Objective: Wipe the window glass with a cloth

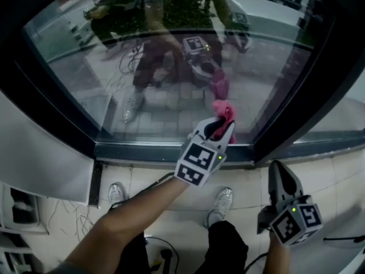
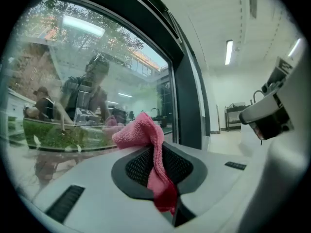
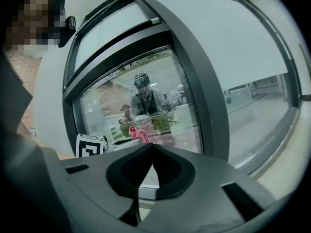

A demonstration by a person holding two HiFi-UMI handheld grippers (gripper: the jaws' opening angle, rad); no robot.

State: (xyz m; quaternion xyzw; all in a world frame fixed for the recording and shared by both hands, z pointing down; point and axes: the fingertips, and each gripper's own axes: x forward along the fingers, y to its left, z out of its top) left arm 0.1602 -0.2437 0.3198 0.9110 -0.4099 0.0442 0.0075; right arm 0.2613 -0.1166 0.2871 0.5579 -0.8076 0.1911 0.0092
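My left gripper is shut on a pink cloth, whose bunched end sits against the lower part of the window glass. In the left gripper view the pink cloth hangs pinched between the jaws of that left gripper, its top next to the window glass. My right gripper hangs low to the right, shut and holding nothing, away from the glass. In the right gripper view its jaws meet, and the pink cloth shows beyond the right gripper.
A dark window frame runs along the bottom of the pane, and a dark mullion stands to the right. Below are a tiled floor and the person's shoes. Reflections of the person fill the glass.
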